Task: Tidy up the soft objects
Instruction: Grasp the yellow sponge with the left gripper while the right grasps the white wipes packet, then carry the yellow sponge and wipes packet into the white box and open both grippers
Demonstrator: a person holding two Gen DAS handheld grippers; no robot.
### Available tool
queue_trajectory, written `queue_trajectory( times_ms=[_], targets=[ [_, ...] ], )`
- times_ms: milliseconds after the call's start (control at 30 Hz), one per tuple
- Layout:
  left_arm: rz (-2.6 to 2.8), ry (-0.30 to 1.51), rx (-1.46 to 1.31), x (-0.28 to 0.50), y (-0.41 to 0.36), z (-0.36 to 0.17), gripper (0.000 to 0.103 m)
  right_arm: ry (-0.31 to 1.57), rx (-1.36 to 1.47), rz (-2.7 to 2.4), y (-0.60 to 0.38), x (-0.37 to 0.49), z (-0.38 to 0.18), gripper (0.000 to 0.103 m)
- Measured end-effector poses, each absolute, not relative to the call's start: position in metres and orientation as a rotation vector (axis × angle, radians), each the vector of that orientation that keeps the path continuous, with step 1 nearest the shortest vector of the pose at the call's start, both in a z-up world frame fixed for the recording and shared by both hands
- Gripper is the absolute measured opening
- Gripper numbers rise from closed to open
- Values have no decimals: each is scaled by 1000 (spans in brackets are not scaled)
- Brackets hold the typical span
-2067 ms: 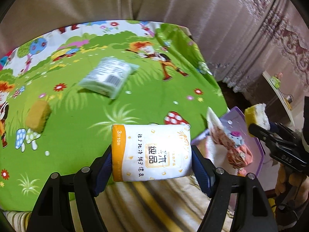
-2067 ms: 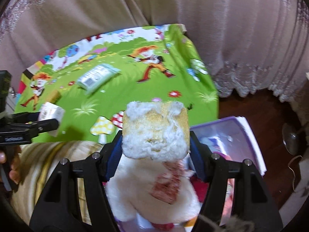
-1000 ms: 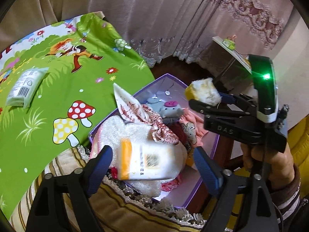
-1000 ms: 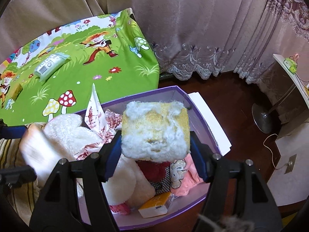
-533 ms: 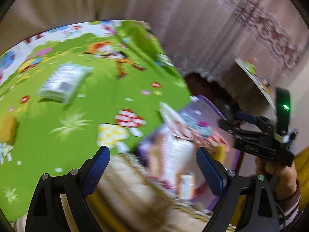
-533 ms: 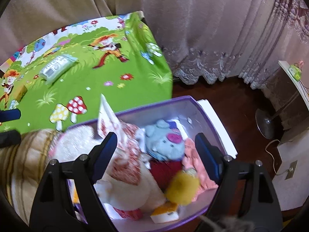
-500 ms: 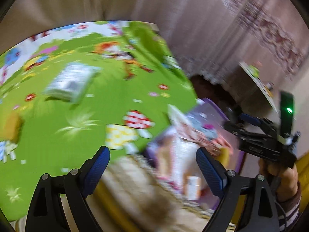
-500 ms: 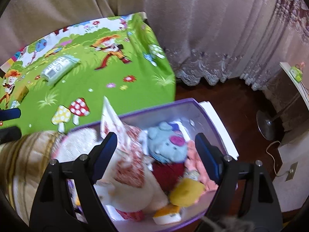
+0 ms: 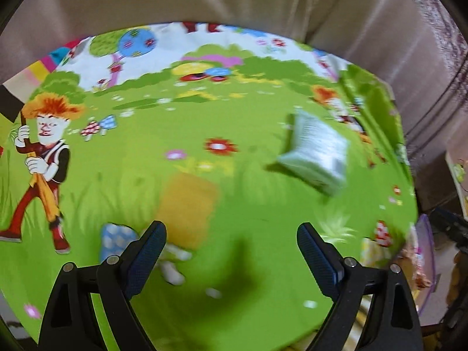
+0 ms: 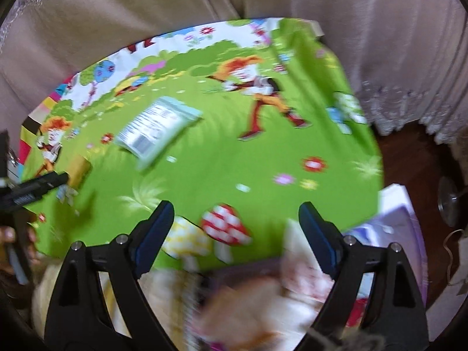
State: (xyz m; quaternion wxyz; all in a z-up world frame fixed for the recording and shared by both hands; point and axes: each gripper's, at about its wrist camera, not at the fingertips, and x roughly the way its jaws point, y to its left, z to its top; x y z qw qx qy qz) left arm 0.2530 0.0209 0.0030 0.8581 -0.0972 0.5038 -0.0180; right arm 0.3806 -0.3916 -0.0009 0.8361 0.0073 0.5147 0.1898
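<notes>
Both views are smearing with motion, so fine detail is slipping away. The purple box (image 10: 409, 219) is sitting at the right edge of the cartoon mat (image 10: 219, 161), and what is lying inside it is blurring into a pale, pinkish heap in the right wrist view; I cannot tell one soft toy from another there. In the left wrist view the same box (image 9: 425, 242) is showing only as a thin sliver at the far right, cut off by the frame.

The left gripper (image 9: 231, 251) is hovering above the green mat (image 9: 234, 117) with its blue-padded jaws spread wide and nothing between them. Just beyond its left finger a yellow sponge (image 9: 187, 207) is lying flat on the mat, its edges blurred. Further off to the right, well apart from the sponge, a pale green tissue pack (image 9: 316, 152) is resting on the mat, its print too smeared to read.

The right gripper (image 10: 236, 234) is also standing wide apart and holding nothing, poised over the mat's near edge beside the box. From here the tissue pack (image 10: 158, 128) is showing a barcode-like label, and the sponge (image 10: 77, 169) is peeking out at the far left, partly hidden behind the other gripper's black finger (image 10: 38, 185).
</notes>
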Motion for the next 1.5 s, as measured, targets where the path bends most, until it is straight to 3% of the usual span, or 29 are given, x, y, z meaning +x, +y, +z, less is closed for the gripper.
queue_trajectory(
  times_ms=[500, 700, 867, 1000, 1100, 1133, 1200, 1500],
  targets=[
    [-60, 1120, -145, 291, 47, -42, 92, 1230, 74, 395, -246, 451, -37, 97],
    [-63, 1107, -78, 294, 42, -48, 87, 1256, 97, 310, -223, 467, -48, 102],
    [-50, 1084, -7, 294, 38, -49, 72, 1277, 82, 215, -208, 480, -63, 103],
    [-45, 1066, 5, 293, 39, -47, 53, 1294, 79, 187, -199, 485, -77, 103],
    [-49, 1064, -10, 293, 42, -45, 50, 1300, 73, 183, -195, 485, -91, 103],
    [-50, 1063, -12, 293, 42, -45, 50, 1285, 59, 186, -193, 482, -93, 102],
    [-54, 1063, -17, 293, 43, -45, 49, 1253, 16, 176, -192, 478, -90, 87],
    [-78, 1064, -45, 285, 29, -32, 48, 1198, -9, 192, -217, 461, -72, 84]
  ],
)
